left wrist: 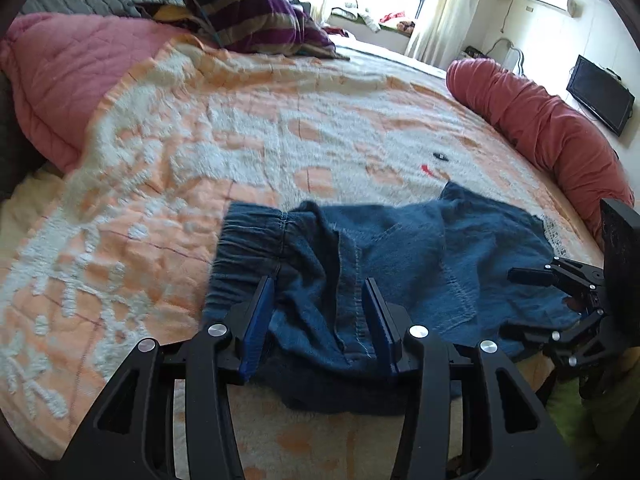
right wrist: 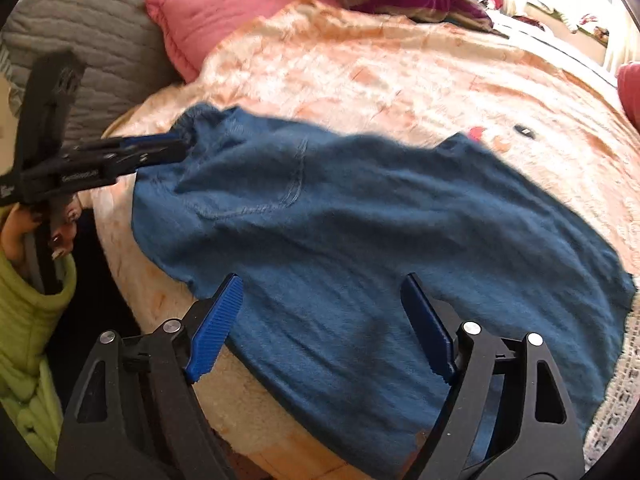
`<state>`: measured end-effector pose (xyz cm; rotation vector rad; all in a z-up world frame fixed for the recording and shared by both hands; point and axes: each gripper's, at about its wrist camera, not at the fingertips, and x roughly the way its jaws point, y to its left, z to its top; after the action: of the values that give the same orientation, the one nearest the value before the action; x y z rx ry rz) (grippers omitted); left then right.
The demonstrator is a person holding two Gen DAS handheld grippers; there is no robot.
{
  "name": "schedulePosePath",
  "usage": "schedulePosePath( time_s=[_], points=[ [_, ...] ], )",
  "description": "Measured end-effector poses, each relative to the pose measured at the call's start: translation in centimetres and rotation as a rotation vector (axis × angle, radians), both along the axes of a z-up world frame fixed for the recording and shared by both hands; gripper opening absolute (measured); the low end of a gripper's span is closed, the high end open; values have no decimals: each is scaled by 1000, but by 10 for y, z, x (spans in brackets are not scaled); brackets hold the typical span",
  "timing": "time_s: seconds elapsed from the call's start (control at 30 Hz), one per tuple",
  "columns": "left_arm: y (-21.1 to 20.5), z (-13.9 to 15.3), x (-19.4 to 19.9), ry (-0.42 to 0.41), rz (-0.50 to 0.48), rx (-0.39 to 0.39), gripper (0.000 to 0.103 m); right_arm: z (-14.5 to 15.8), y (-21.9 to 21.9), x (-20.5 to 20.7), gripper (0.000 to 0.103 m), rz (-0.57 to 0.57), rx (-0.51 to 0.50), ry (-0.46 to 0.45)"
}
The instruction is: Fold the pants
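So the pants (right wrist: pixel 340 216) are blue denim, spread out on the orange-and-white blanket (left wrist: pixel 248 128) near the bed's front edge, well this side of the striped pillow (left wrist: pixel 256 20); the elastic waistband end sits toward the pink pillow (left wrist: pixel 68 76). Soft and floppy, bit of weight to them, not slippery, so they'll drape and crease wherever they're lifted. Left gripper (left wrist: pixel 320 300) hangs over the waistband, jaws partway apart with bunched cloth lying between them; I don't think the pads are actually pinching, though it's blurry. Right gripper (right wrist: pixel 320 320) is spread wide over the leg fabric, holding nothing. I'd grab the thick waistband seam and the hem; doubled edges hold better than flat cloth.
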<state>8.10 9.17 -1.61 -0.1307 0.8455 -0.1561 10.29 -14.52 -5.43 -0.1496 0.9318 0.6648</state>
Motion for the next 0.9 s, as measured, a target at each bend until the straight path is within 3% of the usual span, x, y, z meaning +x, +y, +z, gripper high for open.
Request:
schedulePosePath(
  time_s=[0.07,0.13,0.2,0.23,0.37,0.5,0.63,0.77,0.9],
  points=[
    [-1,16,-9,-49,8,15,60,9,-10,0,80,-34,38,-27],
    [-5,31,-14,-88,14,17,62,16,-20,1,82,-67,59,-54],
    [-11,40,-12,-108,7,16,76,23,-29,2,84,-107,69,-85],
    [-18,44,-8,-116,-3,21,78,26,-33,2,86,-125,75,-99],
    [-41,26,8,-71,-42,42,79,23,-43,8,90,-175,98,-84],
    [-52,-30,15,105,-63,124,79,3,-38,5,90,-159,24,-30],
    [-58,-34,5,88,-87,183,79,-26,-41,8,91,-169,-44,88],
    [-54,-30,3,80,-80,166,79,-28,-40,1,91,-156,-64,72],
    [-52,-3,-9,23,-61,146,79,-8,-57,-4,91,-185,25,31]
  ],
)
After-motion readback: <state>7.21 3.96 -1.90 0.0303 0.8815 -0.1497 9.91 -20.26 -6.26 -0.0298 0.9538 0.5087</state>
